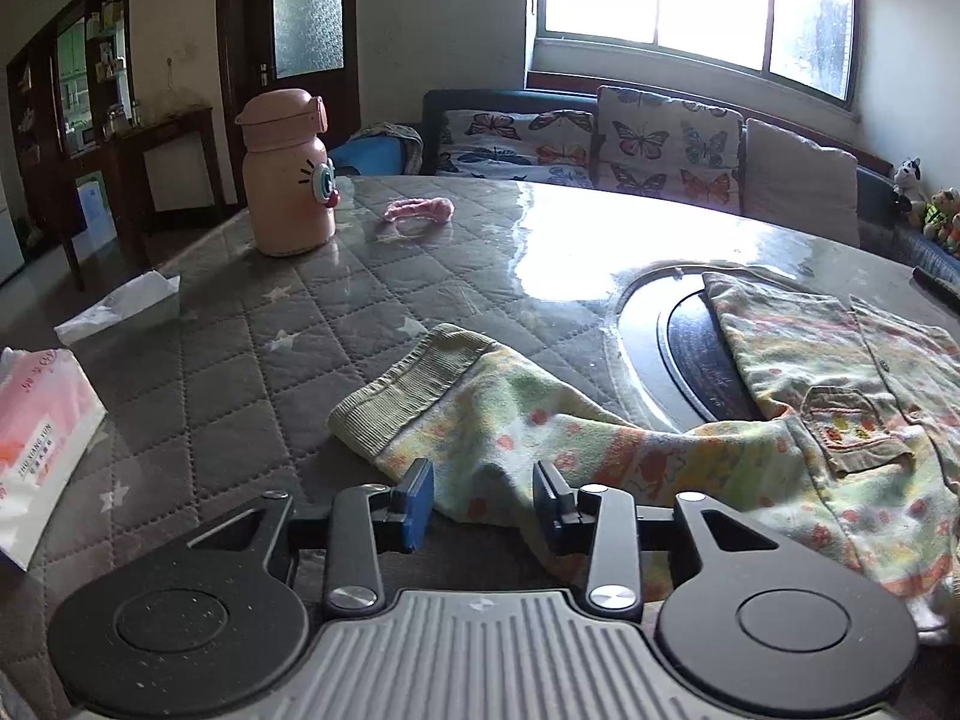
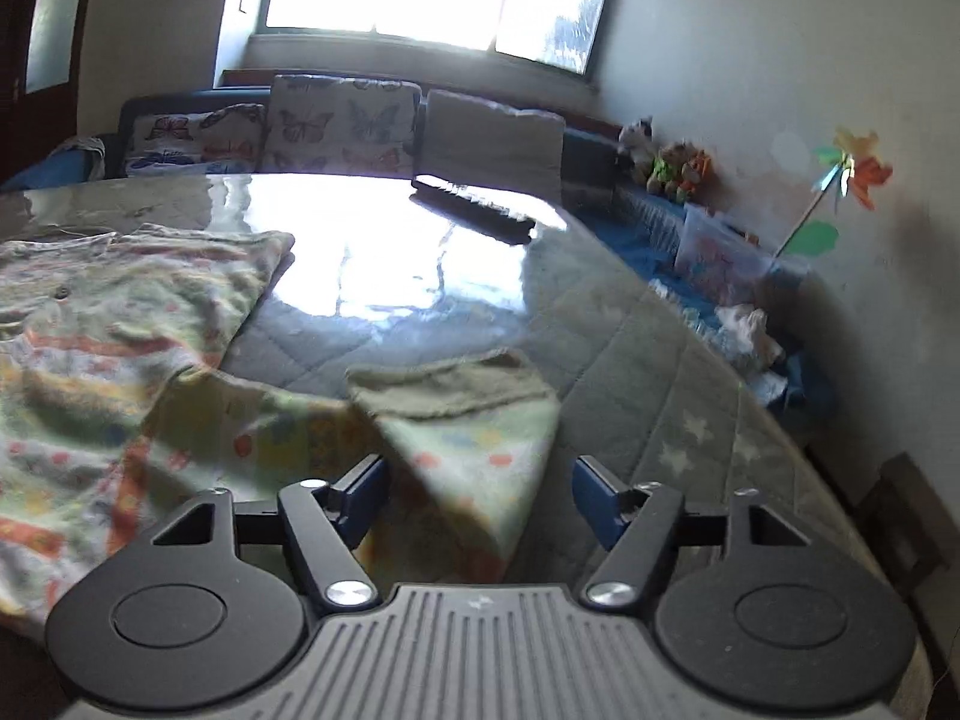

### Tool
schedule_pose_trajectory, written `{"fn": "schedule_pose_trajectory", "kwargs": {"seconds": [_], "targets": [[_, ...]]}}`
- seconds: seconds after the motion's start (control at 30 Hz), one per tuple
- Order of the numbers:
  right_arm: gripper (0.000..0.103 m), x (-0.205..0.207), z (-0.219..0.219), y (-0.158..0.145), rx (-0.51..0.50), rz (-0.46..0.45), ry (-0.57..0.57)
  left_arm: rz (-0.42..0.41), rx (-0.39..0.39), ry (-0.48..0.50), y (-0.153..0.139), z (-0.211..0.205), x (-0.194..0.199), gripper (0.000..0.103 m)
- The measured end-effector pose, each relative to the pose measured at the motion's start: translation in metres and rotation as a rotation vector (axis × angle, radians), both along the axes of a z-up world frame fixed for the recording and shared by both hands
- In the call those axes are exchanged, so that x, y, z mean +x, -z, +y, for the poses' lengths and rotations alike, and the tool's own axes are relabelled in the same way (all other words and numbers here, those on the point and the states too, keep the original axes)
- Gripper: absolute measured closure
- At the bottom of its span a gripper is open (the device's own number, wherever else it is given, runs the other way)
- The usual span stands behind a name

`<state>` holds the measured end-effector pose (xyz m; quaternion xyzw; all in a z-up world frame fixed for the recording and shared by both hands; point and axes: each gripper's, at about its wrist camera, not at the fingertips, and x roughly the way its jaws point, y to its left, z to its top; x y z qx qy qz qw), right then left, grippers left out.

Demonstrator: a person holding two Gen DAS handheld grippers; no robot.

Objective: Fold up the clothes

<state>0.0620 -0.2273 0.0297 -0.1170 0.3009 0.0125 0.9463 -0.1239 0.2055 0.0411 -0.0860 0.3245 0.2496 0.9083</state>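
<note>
A small patterned yellow-green child's garment [image 1: 810, 420] lies spread on the quilted grey table [image 1: 240, 360]. Its left sleeve with a ribbed cuff [image 1: 408, 390] stretches toward my left gripper [image 1: 483, 501], which is open with the sleeve edge lying between its blue pads. In the right wrist view the garment body [image 2: 120, 330] lies at left and its right sleeve with a green cuff [image 2: 456, 384] reaches toward my right gripper [image 2: 477, 498], which is open with the sleeve between its pads.
A pink bottle [image 1: 288, 174], a pink hair tie [image 1: 417, 210], crumpled tissue [image 1: 120, 309] and a tissue pack [image 1: 36, 438] sit at left. A round inset hob [image 1: 678, 348] lies under the garment. A dark remote [image 2: 474, 210] lies far back. A sofa with cushions [image 1: 660, 138] stands behind.
</note>
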Motion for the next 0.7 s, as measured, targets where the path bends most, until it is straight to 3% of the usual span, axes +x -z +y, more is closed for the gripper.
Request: {"fn": "schedule_pose_trajectory", "kwargs": {"seconds": [0.13,0.23,0.4,0.53,0.7], "targets": [[0.025,0.013,-0.025,-0.014,0.029,-0.061,0.080,0.007,0.012,-0.015,0.001,0.003,0.000,0.041],[0.018,0.012,-0.049,-0.022,0.060,-0.077,0.169,0.006,0.019,-0.019,0.003,0.002,0.001,0.022],[0.018,0.004,-0.076,-0.021,0.053,-0.068,0.257,0.005,0.049,-0.020,0.001,0.000,0.003,0.009],[0.017,-0.007,-0.066,-0.025,0.102,-0.075,0.168,0.000,0.078,-0.036,-0.003,0.001,0.003,0.002],[0.017,0.005,-0.039,-0.017,0.220,0.019,-0.011,0.017,0.107,-0.075,-0.003,0.010,0.002,0.001]]}}
